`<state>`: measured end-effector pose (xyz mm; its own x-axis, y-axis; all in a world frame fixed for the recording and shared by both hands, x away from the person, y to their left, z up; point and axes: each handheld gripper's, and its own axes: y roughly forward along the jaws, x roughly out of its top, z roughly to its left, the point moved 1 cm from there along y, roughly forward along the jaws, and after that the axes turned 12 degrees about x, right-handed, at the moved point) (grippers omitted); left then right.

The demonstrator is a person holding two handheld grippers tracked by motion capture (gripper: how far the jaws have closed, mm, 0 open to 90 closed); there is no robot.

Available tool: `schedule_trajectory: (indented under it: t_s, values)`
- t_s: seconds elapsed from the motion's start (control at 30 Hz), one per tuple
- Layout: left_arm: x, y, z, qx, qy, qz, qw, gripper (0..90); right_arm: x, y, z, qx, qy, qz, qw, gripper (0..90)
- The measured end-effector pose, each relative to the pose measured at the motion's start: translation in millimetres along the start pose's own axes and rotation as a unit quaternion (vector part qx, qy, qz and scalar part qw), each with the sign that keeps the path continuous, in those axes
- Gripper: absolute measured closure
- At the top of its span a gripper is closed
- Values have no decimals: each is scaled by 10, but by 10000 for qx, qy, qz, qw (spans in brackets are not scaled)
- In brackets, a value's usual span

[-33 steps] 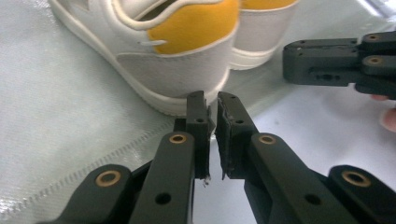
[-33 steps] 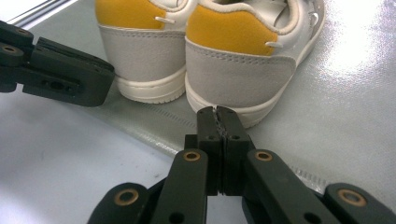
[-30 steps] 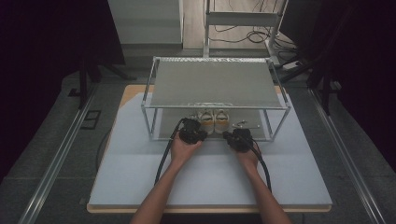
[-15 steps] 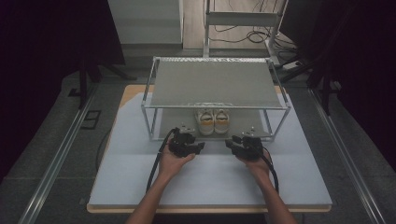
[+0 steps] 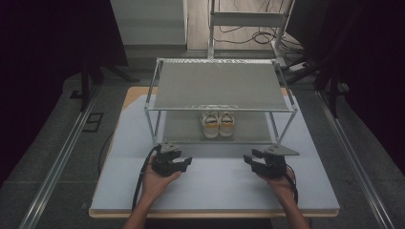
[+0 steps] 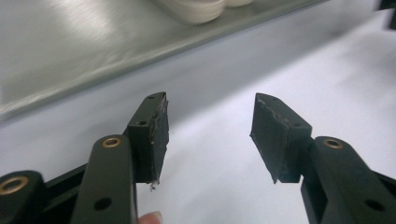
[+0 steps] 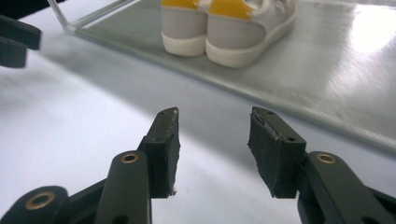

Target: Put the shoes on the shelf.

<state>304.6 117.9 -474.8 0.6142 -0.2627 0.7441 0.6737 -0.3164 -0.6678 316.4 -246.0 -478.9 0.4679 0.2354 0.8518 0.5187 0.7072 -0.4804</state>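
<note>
I hold my left gripper [image 5: 184,163] and my right gripper [image 5: 252,159] low over the near part of the pale table [image 5: 215,191], well apart from each other, and both stand with their jaws spread and nothing between them; the pads [image 6: 161,135] of the left and the pads [image 7: 173,149] of the right each frame only bare tabletop. The pair of shoes [image 5: 218,123], white with yellow at the heels, sits side by side on the lower shelf [image 5: 248,131] of the metal rack [image 5: 219,86], heels toward me, roughly midway between the rack's near legs and farther off than both my tools. From the right gripper view the two heels [image 7: 219,28] look close together, perhaps touching, and stand a little in from the shelf's near edge. I judge the shoes to be set in their place and my hands clear of them, so this reads as the end of placing, or the pause ahead of a fresh reach. If I go in again, I must come in low beneath the top shelf [image 5: 217,85], one tool per heel, jaws wide enough to straddle each.
</note>
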Motion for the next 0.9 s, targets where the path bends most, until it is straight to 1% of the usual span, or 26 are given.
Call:
schedule_trajectory:
  t_s: [0.17,0.27,0.3,0.4,0.5,0.7,0.9]
  values:
    - [-176,-117,182,137,-247,-5,9996,445,-145,-203,-64,-138,28,7,9999,515]
    - [-241,-188,253,179,-298,-8,9994,423,-230,-293,-126,-213,125,23,9997,513]
    - [-273,-223,282,189,-344,-22,9992,421,-250,-312,-143,-237,133,17,9996,513]
    - [-324,-275,327,214,-395,-52,9990,415,-316,-391,-204,-308,241,-18,9992,512]
    - [-351,-277,354,260,-381,-18,9989,409,-335,-428,-226,-349,283,-84,9990,508]
    - [-367,-251,355,237,-354,51,9991,397,-330,-432,-216,-341,240,-83,9991,504]
    - [-374,-252,367,284,-328,31,9991,382,-340,-430,-221,-343,240,-72,9991,501]
